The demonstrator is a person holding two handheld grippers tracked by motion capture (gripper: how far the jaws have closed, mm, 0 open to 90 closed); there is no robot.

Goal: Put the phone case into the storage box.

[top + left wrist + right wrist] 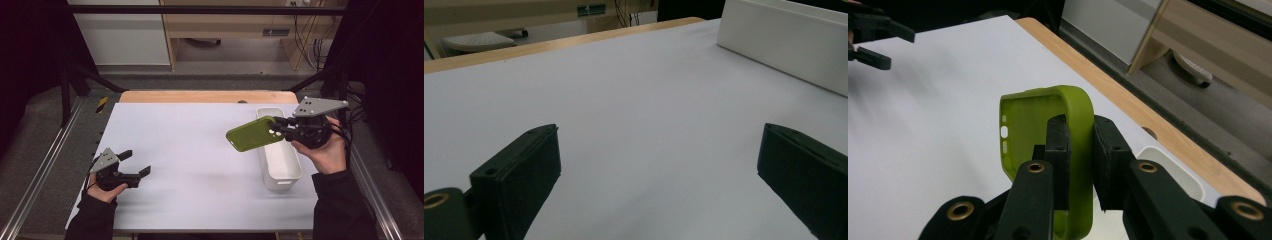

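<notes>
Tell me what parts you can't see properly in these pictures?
- Green phone case: its lower end is hidden behind the right gripper in the right gripper view.
- White bin: the case covers part of its inside in the high view.
- Left gripper: the bottom edge cuts off its jaws in the left gripper view.

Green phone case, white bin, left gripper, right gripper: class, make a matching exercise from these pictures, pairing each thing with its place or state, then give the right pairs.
Things:
1. green phone case
2. white bin
3. left gripper
4. right gripper

Places or states:
A. jaws apart, nothing between them, low over the white table top
B. stands on the table at its right side, long and narrow
C. held in the air, clamped by one edge
D. jaws shut on a thin wall of green

Pairs: 1-C, 2-B, 3-A, 4-D
</notes>
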